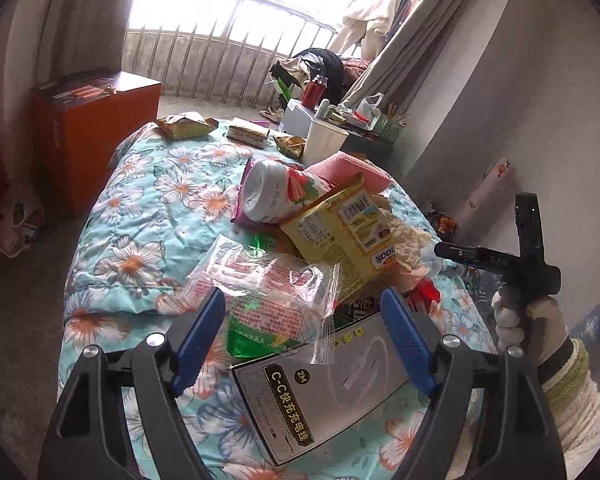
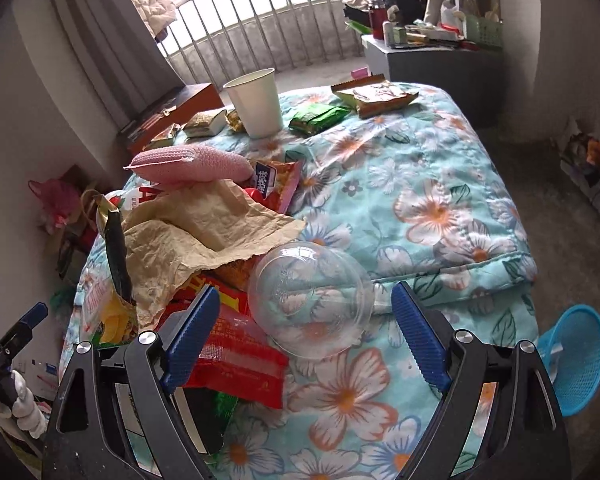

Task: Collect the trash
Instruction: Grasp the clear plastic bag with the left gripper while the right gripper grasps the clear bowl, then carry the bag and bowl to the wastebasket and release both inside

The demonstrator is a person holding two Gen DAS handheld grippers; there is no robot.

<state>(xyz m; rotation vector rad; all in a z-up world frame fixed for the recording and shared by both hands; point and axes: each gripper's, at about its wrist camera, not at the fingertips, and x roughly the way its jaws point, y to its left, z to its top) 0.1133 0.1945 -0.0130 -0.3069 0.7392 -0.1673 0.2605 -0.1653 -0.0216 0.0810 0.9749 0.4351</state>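
Observation:
A pile of trash lies on a floral quilt (image 1: pixel 148 208). In the left wrist view my left gripper (image 1: pixel 304 332) is open above a clear zip bag (image 1: pixel 260 284) and a grey cable package (image 1: pixel 340 380), holding nothing. A yellow snack bag (image 1: pixel 340 228) and a white bottle (image 1: pixel 276 192) lie beyond. In the right wrist view my right gripper (image 2: pixel 306 332) is open around a clear plastic dome lid (image 2: pixel 312 300), apart from it. A red wrapper (image 2: pixel 236 364) and crumpled brown paper (image 2: pixel 204 232) lie left of it.
A white paper cup (image 2: pixel 256 100), a pink knitted pouch (image 2: pixel 188 166), a green packet (image 2: pixel 320 118) and more wrappers (image 2: pixel 376 94) sit farther back on the quilt (image 2: pixel 440 200). A blue mesh basket (image 2: pixel 580 360) is off the right edge. An orange box (image 1: pixel 96 128) stands left.

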